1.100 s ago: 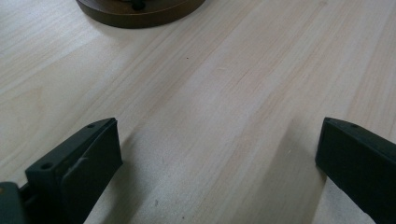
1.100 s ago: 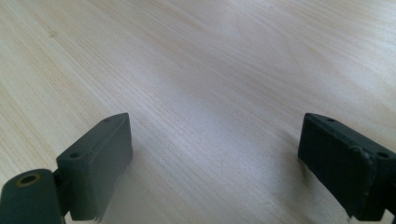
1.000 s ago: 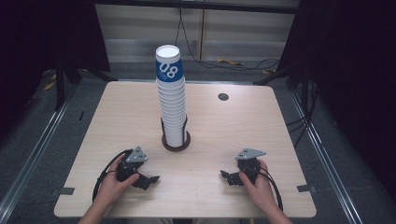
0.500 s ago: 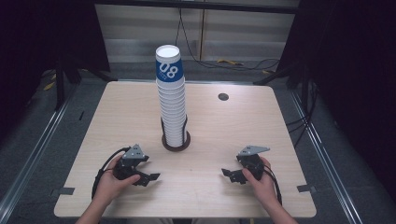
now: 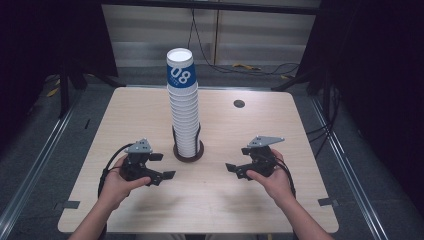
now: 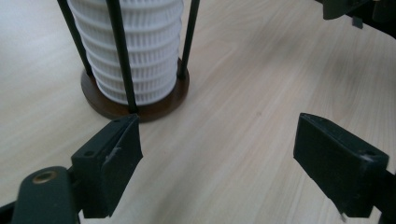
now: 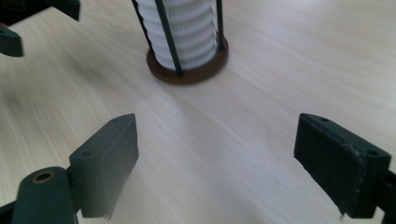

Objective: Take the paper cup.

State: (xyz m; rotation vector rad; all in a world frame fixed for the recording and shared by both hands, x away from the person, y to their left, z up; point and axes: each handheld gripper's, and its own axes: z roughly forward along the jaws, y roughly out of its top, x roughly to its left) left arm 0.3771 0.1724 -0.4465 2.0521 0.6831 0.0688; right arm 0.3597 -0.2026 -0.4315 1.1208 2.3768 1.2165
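cups point(image 5: 183, 107) stand stacked inside a round rod holder point(image 5: 188, 152); left claw point(image 5: 161, 166) and right claw point(image 5: 239, 162) gape empty.

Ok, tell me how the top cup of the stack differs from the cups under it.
The top cup has a blue band printed with 08; the cups under it show plain white, ribbed rims. The top cup shows most of its wall and its open mouth; of the cups under it, just stacked edges show. The lowest of the cups under it sit inside the black rods of the holder; the top cup stands far above them. All are white, nested and upright.
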